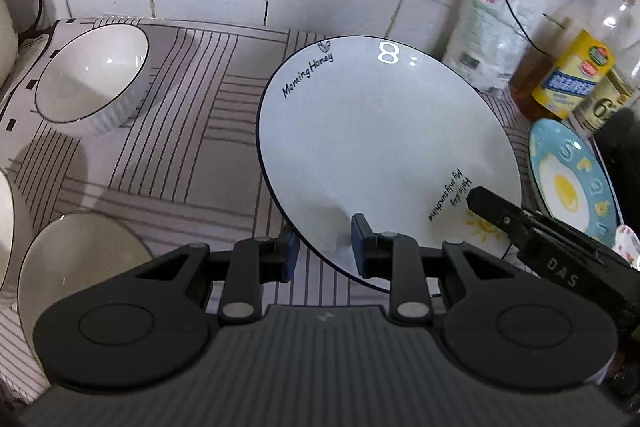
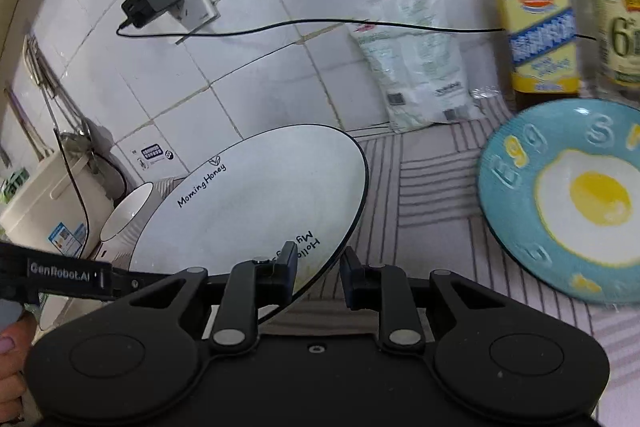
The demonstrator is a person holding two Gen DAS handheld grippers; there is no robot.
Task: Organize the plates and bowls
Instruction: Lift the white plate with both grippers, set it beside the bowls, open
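A large white plate [image 1: 380, 147] with a dark rim and "Morning Honey" lettering is tilted above the striped cloth. My left gripper [image 1: 325, 251] stands astride its near edge, one finger under the rim and one on its face, with a visible gap. My right gripper [image 2: 318, 267] straddles the same plate [image 2: 256, 203] at its right edge, its fingers apart; its finger shows in the left wrist view [image 1: 504, 215]. A blue fried-egg plate [image 2: 560, 203] lies flat to the right and shows in the left wrist view too [image 1: 572, 183]. A white ribbed bowl [image 1: 96, 79] sits at the back left.
Another bowl [image 1: 76, 267] sits at the near left, a further white rim [image 1: 6, 223] at the left edge. Bottles [image 2: 532, 23] and a white pouch [image 2: 420, 67] stand by the tiled wall. A charger [image 2: 154, 1] and its cable hang there. A cream appliance [image 2: 52, 203] stands far left.
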